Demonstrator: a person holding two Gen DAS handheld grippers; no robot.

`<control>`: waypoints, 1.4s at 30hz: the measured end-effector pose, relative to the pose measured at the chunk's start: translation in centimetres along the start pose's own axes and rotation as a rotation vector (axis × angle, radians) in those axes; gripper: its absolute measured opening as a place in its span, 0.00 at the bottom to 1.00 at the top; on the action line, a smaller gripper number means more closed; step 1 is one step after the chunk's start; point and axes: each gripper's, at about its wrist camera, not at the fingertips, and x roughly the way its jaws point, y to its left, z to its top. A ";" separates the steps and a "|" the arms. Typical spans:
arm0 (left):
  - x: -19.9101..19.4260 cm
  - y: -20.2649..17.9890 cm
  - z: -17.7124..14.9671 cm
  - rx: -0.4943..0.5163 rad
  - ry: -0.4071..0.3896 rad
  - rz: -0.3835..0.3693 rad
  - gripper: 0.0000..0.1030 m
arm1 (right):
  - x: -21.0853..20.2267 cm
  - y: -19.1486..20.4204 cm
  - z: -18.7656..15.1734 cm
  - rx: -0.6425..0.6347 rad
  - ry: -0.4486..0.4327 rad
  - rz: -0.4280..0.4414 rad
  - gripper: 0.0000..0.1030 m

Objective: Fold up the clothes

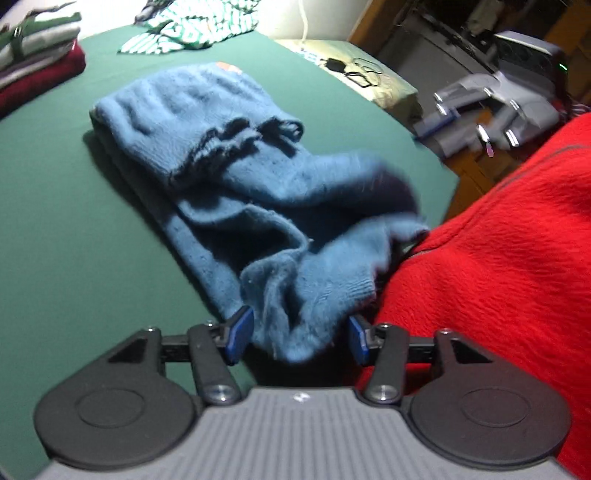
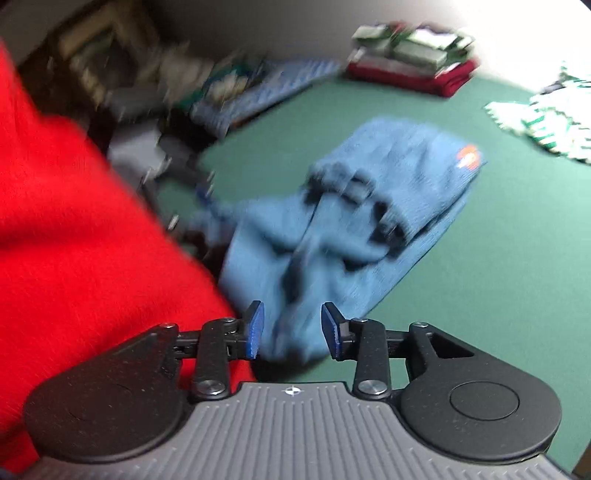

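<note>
A blue knitted garment [image 1: 236, 177] lies crumpled and partly folded on the green table cover [image 1: 74, 221], an orange patch at its far end. Its near end bunches up between the blue pads of my left gripper [image 1: 299, 338], whose jaws stand wide apart without pressing it. In the right wrist view the same garment [image 2: 369, 221] is blurred; its near end lies between the spread jaws of my right gripper [image 2: 291, 330], which do not clamp it. The right gripper's grey housing [image 1: 498, 110] shows at the left view's upper right, beyond the table edge.
A person's red fleece [image 1: 498, 240] fills the side next to both grippers. A stack of folded clothes [image 1: 33, 55] sits at the far corner, a green-and-white striped garment [image 1: 192, 26] beside it. Furniture and cables [image 1: 358, 70] lie past the table edge.
</note>
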 end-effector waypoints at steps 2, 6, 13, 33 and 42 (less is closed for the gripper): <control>-1.4 0.1 0.4 0.021 -0.046 0.011 0.62 | 0.0 -0.9 -0.1 0.098 -0.102 -0.063 0.38; -1.0 0.9 2.2 -0.021 -0.164 0.005 0.55 | 4.3 -0.6 -0.4 0.107 -0.156 -0.195 0.28; 4.9 0.7 2.3 -0.094 -0.106 -0.077 0.45 | 9.1 1.1 -1.7 0.034 -0.049 -0.191 0.13; 6.5 3.0 6.7 0.180 -0.161 0.374 0.53 | 13.7 1.4 -0.6 -0.554 0.000 -0.552 0.46; 5.8 4.0 7.6 0.201 -0.185 0.362 0.37 | 14.1 -1.2 2.1 -0.484 -0.034 -0.531 0.11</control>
